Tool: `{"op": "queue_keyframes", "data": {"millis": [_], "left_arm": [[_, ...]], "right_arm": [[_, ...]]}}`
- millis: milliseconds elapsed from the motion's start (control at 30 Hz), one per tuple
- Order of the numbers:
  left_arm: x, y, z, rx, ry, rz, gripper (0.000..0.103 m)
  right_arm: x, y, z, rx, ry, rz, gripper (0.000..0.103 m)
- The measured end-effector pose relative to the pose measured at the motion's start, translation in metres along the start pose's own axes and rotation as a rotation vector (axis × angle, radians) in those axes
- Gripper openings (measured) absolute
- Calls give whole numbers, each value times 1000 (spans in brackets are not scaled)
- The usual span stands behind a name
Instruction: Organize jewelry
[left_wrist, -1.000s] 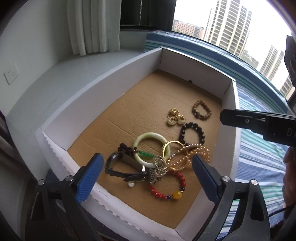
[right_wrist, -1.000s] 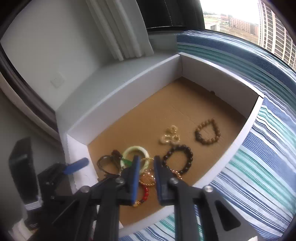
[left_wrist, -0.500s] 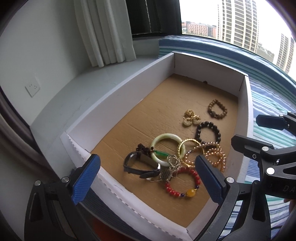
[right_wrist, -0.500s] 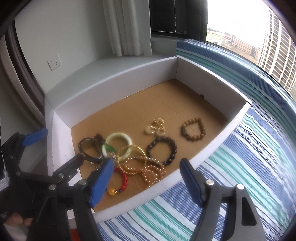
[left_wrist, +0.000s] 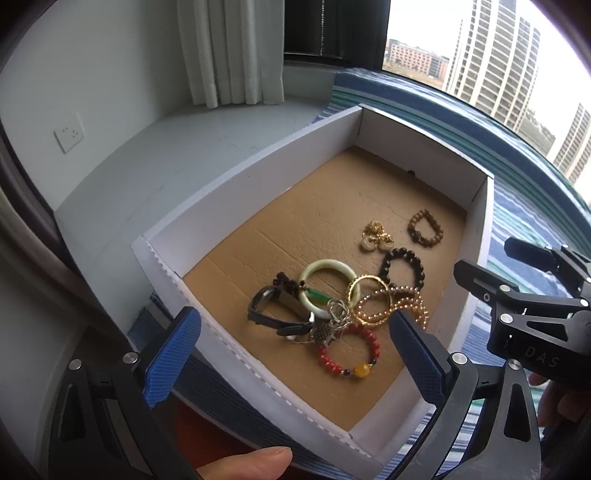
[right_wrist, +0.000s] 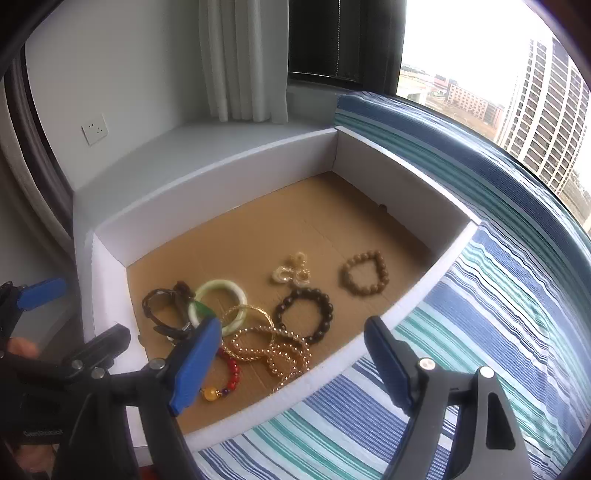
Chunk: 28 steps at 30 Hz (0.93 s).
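With the right gripper (right_wrist: 291, 363), closed a second ago, now spread wide like the left gripper (left_wrist: 295, 354), nothing is held, and the jewelry (left_wrist: 332, 310) is left tangled at the near end of the box (left_wrist: 258, 177), so sorting is judged unfinished.

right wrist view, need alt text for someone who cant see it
An open right gripper hovers over the near edge of a shallow white box with a brown cardboard floor. Inside lie a tangled jewelry pile with a jade bangle, plus a dark bead bracelet and a tan bead bracelet.
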<state>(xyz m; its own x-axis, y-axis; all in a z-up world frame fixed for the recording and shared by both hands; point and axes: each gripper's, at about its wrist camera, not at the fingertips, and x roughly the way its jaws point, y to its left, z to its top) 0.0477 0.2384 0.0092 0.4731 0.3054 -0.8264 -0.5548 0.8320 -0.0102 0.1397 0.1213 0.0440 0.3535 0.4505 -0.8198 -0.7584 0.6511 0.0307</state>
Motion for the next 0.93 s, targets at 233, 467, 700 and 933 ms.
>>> {"op": "queue_keyframes", "data": {"millis": [233,467,700,933], "left_arm": [[-6,2,4,-15,3,-13,102],[-6,-2,4,-8,12,-17,102],[-5,3,5,-33,14,-19,102],[-2,8,2,-64,15,-36,101]], "right_arm": [[1,1,3,-18,24,-16,81],[4,3,1,-20,41,-15,81],[2,6,2,-25,43,-23,81],[3,6,-1,-24,48,-23,81]]}}
